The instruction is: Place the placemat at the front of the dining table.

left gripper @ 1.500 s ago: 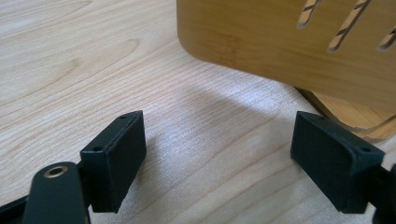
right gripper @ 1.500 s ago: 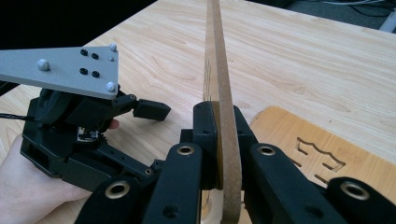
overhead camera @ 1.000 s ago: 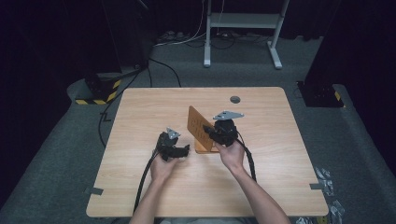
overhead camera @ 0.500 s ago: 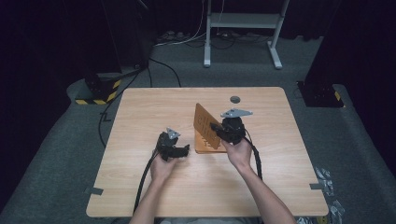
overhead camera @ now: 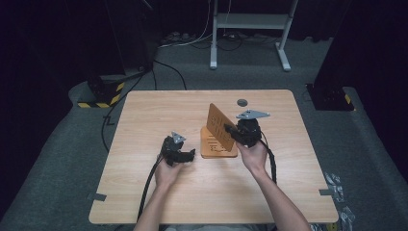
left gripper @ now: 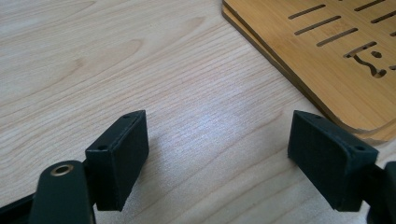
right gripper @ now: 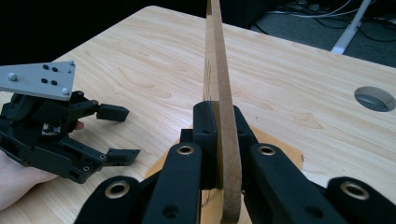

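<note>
Right gripper view: right claw (right gripper: 219,140) clamped shut on the edge of the raised wooden panel (overhead camera: 220,127), which stands tilted over the base board (overhead camera: 219,148). High view: left claw (overhead camera: 188,155) open, empty, at 9 o'clock of the base board; worktop (overhead camera: 159,110) bare around it. Slot markings on the boards unreadable.

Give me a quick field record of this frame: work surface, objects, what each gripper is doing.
surface: wooden table with a round hole near its far edge
lower board: slotted bamboo board lying flat on the table
upper board: thin wooden panel lifted on edge, tilted above the lower board
right gripper: jaws shut on the wooden panel's edge
left gripper: jaws open over bare table, beside the bamboo board's corner, nothing between them
</note>
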Motion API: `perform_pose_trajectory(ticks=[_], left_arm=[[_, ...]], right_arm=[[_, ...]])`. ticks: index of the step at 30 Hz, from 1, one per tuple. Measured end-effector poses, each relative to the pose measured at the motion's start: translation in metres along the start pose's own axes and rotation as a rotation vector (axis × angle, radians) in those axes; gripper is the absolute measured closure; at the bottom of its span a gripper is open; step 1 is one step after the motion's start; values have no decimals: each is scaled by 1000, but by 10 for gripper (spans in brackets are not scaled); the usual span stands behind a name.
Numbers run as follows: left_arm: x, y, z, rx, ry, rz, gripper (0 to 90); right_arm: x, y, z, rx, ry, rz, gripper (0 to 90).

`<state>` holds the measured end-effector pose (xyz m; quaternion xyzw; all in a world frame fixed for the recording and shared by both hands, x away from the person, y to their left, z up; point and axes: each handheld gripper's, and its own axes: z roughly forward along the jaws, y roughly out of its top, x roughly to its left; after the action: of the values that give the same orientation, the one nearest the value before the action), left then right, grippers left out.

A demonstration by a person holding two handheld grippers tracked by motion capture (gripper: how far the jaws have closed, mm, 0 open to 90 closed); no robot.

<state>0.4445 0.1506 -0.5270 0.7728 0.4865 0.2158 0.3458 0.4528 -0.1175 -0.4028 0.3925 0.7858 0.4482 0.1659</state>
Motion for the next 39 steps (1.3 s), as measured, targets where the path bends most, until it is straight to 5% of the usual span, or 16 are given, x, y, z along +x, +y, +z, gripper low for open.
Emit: perform_pose_trajectory(ticks=[39], left_arm=[[0, 0, 0, 1, 0, 0, 204]], right_arm=[[-45, -8, -38, -32, -93, 56, 866]])
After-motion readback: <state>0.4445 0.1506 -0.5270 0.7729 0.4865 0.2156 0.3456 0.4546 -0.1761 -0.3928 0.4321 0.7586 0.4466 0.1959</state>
